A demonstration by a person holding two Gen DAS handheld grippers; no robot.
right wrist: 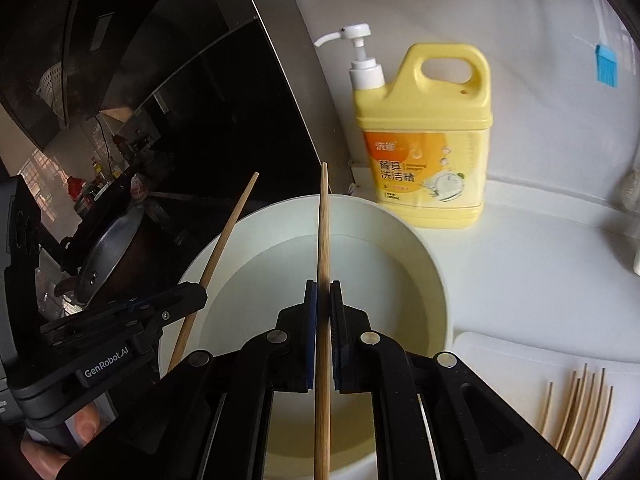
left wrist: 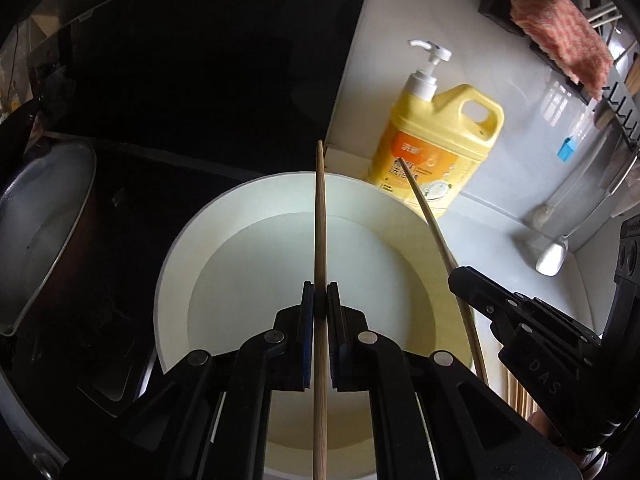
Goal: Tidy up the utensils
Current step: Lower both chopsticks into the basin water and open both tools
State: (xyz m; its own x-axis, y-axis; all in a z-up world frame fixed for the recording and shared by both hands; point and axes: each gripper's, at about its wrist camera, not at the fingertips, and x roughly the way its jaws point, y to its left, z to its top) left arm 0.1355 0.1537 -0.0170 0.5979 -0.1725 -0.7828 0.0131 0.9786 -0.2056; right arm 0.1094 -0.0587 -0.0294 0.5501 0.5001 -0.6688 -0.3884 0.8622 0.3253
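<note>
Your left gripper has its jaws clamped on one wooden chopstick, which stands upright over the white basin of water. Your right gripper is pinched the same way on a second chopstick, also above the basin. The two tools sit near each other, the chopsticks apart. More loose chopsticks lie on the white cutting board to the right. A yellow dish-soap bottle stands just behind the basin. What looks like a metal pan sits on the dark stove at left.
</note>
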